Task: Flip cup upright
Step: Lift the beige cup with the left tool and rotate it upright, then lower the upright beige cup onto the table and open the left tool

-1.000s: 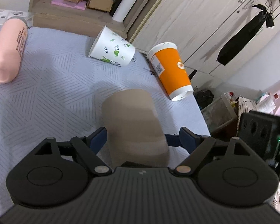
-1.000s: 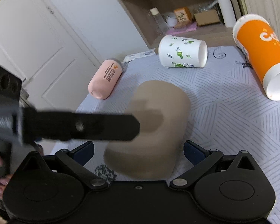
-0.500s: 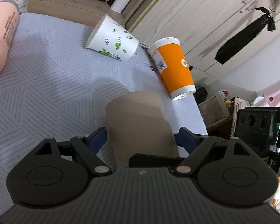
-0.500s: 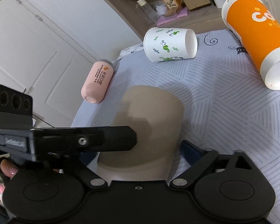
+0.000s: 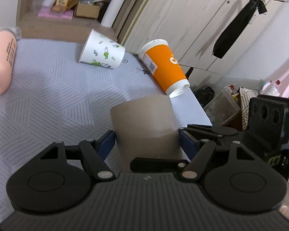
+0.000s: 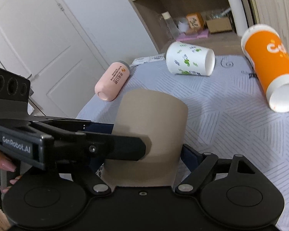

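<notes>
The bed [image 5: 48,100], with its grey-blue patterned cover, takes up most of both views, and there's a shelf [image 5: 67,5] full of clutter behind it. Lying on the cover are an orange cup [image 5: 163,67] on its side near the right edge, a white leafy cup [image 5: 102,52] also tipped over, and a pink bottle [image 5: 2,65] off to the left.

The tan cup [image 5: 144,127] is the one in play. It sits near the front edge of the bed with its closed end toward the cameras, and I can't tell whether it's resting on the cover or lifted just off it. Both tools are on it at once: the left gripper [image 5: 146,142] has its blue pads pressed to either side of the lower wall, and the right gripper [image 6: 144,154] is clamped on it too, coming in from a different angle (the left tool's finger crosses in front of it in the right view).

My guess is it's a thin paper cup, so super light and easy to crush. I'd hold it mid-wall with a gentle squeeze. The rim end is likely stiffer, but it's hidden from here. The paper shouldn't be slippery against the pads.
</notes>
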The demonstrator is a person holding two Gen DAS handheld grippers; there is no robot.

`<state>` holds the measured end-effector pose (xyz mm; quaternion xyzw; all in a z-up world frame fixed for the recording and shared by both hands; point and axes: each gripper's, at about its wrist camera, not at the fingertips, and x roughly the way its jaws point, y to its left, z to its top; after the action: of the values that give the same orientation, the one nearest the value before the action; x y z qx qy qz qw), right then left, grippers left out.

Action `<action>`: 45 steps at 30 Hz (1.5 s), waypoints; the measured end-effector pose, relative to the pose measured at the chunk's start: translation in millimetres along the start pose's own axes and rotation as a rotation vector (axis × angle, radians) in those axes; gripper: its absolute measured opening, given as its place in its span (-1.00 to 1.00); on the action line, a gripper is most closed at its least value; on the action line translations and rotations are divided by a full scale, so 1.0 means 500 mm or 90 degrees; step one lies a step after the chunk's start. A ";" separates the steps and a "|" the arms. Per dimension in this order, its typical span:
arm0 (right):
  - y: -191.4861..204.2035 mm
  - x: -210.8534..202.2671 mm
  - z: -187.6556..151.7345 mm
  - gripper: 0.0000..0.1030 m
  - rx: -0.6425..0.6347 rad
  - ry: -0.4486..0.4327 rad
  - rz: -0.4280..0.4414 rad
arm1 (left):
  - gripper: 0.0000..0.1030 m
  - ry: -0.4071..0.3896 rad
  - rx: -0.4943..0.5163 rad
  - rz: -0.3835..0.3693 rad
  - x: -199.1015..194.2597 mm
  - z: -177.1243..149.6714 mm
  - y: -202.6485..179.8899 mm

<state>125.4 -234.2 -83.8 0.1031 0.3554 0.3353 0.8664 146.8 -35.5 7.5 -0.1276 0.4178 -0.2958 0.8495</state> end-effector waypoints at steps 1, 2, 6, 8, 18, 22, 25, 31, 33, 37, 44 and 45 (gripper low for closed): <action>0.004 -0.004 -0.004 0.66 -0.008 -0.004 -0.002 | 0.38 -0.003 0.004 -0.003 -0.007 -0.005 -0.002; 0.007 -0.010 -0.010 0.65 -0.015 -0.008 -0.002 | 0.34 -0.006 0.005 -0.008 -0.012 -0.008 -0.006; 0.020 -0.023 -0.026 0.63 -0.030 -0.025 -0.005 | 0.30 -0.018 0.009 -0.022 -0.034 -0.025 -0.011; 0.031 -0.027 -0.036 0.63 -0.047 -0.039 -0.013 | 0.30 -0.025 0.021 -0.017 -0.040 -0.035 -0.020; 0.077 -0.039 -0.053 0.59 -0.174 -0.128 -0.040 | 0.29 -0.103 0.084 0.035 -0.084 -0.075 -0.064; 0.084 -0.033 -0.049 0.59 -0.203 -0.146 -0.045 | 0.29 -0.121 0.093 0.052 -0.089 -0.071 -0.064; 0.105 -0.019 -0.057 0.59 -0.280 -0.191 -0.084 | 0.29 -0.141 0.101 0.059 -0.091 -0.065 -0.060; 0.115 0.013 -0.030 0.59 -0.342 -0.196 -0.101 | 0.28 -0.154 0.115 0.084 -0.094 -0.047 -0.046; 0.117 0.023 -0.025 0.59 -0.366 -0.207 -0.108 | 0.28 -0.163 0.123 0.093 -0.094 -0.042 -0.043; 0.115 0.046 -0.011 0.59 -0.411 -0.230 -0.124 | 0.28 -0.181 0.156 0.129 -0.081 -0.029 -0.047; 0.093 0.077 0.010 0.59 -0.409 -0.209 -0.146 | 0.28 -0.182 0.163 0.134 -0.041 -0.007 -0.023; 0.088 0.083 0.014 0.59 -0.403 -0.209 -0.145 | 0.28 -0.182 0.164 0.137 -0.034 -0.006 -0.021</action>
<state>129.6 -173.5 -83.3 -0.1579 0.1000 0.3087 0.9326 132.2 -33.6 21.6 -0.0130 0.2630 -0.2334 0.9360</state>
